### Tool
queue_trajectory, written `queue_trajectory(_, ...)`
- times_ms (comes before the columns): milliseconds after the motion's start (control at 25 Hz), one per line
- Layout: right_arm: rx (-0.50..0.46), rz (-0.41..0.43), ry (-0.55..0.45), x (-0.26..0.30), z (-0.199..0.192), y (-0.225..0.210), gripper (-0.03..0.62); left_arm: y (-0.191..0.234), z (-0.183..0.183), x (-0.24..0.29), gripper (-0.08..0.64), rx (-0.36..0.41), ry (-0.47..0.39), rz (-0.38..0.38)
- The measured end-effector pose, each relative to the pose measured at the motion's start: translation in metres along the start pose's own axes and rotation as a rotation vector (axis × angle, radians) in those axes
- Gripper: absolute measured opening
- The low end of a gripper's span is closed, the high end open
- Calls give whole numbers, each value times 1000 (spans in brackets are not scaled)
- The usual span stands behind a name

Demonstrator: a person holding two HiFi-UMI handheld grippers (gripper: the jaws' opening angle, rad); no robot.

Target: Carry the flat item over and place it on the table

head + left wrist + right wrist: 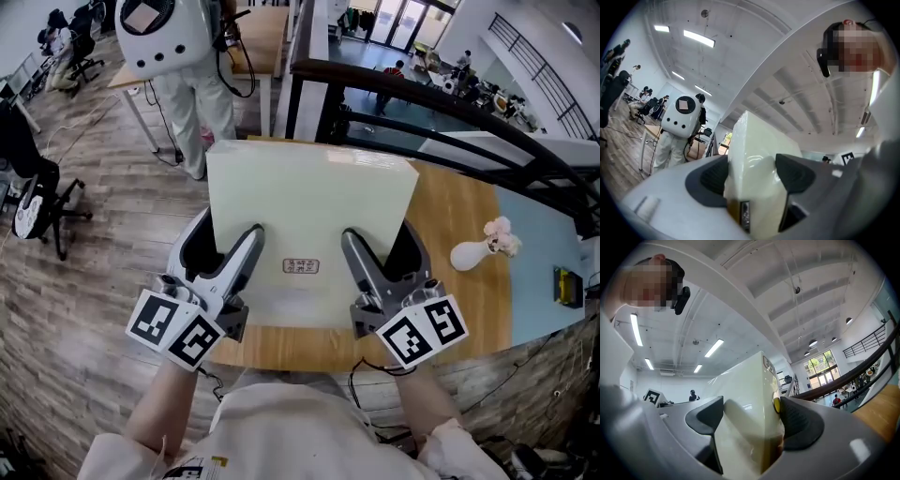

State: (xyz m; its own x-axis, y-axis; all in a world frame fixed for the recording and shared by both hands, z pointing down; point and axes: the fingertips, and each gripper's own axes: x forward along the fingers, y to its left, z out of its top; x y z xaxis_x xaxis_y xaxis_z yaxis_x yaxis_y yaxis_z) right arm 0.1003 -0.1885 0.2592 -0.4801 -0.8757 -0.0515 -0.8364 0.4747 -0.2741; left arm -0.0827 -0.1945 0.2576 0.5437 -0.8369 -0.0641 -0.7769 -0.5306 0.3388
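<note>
While the pale cream, flat rectangular box [314, 202], seemingly of glossy card, is standing up out of both claws, its broad face is leaning toward the wearer and its lower edge is sitting deep in the jaws. The left gripper [223, 246] is clamping that edge near one end, pads pressing on both faces. The right gripper [384, 248] is doing the same near the other end, its jaws spread wide only because the slab fills them. The box's width is running straight across from claw to claw, so neither hand is nearer, and the slab is reaching away along the jaws' own line. The light wooden table [464, 211] is lying beneath and beyond the claws. Laying the box flat is likely calling for both claws tipping forward together.
</note>
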Motion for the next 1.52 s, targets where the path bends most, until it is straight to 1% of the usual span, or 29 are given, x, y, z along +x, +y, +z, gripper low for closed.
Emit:
queue_trajectory(200, -2, 1, 8, 18, 6, -20, 370, 5, 1, 26, 311, -1, 2, 11)
queue_trajectory(480, -4, -9, 26, 53, 10, -45, 371, 24, 3, 65, 311, -10, 11, 18)
queue_trajectory(800, 46, -19, 69, 105, -19, -85, 374, 68, -21, 114, 314, -31, 53, 30)
queue_trajectory(960, 72, -29, 105, 141, -42, -111, 374, 102, -42, 147, 314, -66, 90, 36)
queue_trajectory(1120, 100, -54, 169, 171, -78, -135, 376, 135, -72, 170, 316, -92, 144, 77)
queue_trajectory(1240, 121, -70, 214, 190, -106, -152, 376, 160, -99, 185, 316, -120, 184, 95)
queue_trajectory(1520, 155, -114, 287, 229, -174, -192, 377, 213, -161, 222, 316, -164, 265, 109)
